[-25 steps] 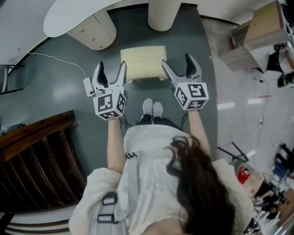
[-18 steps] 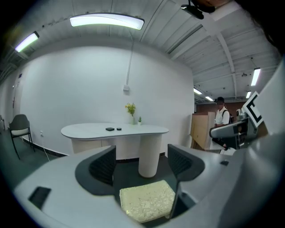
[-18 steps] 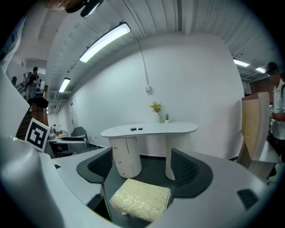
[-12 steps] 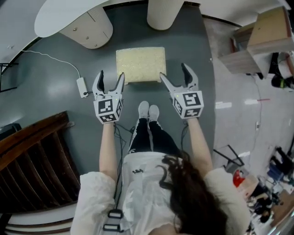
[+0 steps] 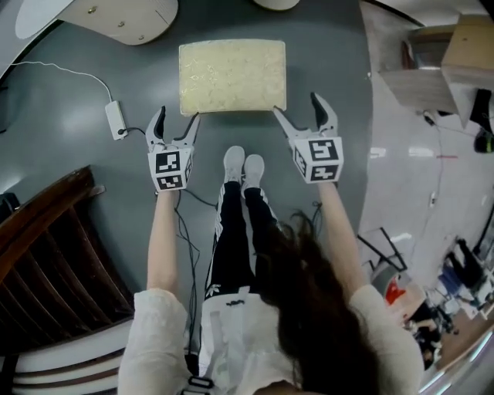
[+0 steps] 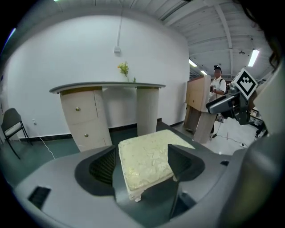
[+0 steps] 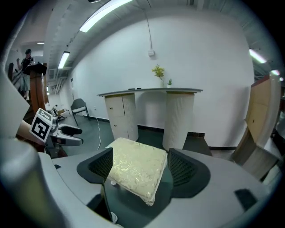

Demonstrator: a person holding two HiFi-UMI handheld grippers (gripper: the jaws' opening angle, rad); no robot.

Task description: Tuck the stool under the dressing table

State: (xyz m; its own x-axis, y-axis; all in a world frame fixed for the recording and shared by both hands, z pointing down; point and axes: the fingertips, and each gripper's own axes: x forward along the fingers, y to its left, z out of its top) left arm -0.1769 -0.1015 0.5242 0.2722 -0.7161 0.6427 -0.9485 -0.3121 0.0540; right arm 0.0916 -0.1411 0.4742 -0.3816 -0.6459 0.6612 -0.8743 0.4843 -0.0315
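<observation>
The stool (image 5: 232, 75), a low seat with a cream brocade cushion, stands on the grey floor just in front of my feet. The dressing table (image 5: 116, 15), cream with a rounded drawer unit, shows only at the head view's top edge. My left gripper (image 5: 171, 127) is open just short of the stool's near left corner, and my right gripper (image 5: 305, 114) is open at its near right corner. Neither holds anything. In the left gripper view the stool (image 6: 147, 160) fills the gap between the jaws, with the table (image 6: 107, 87) behind it. The right gripper view shows the stool (image 7: 136, 171) and table (image 7: 151, 92) likewise.
A white power adapter (image 5: 116, 119) with its cable lies on the floor left of the stool. Dark wooden stairs (image 5: 46, 254) rise at the left. Wooden cabinets (image 5: 463, 46) stand at the right. A folding chair (image 6: 11, 129) sits by the wall, and a person (image 6: 218, 89) stands in the background.
The head view has tipped, so the table has slid mostly off the top edge. Both grippers stay open and now sit just short of the stool's near corners instead of flanking its near edge.
</observation>
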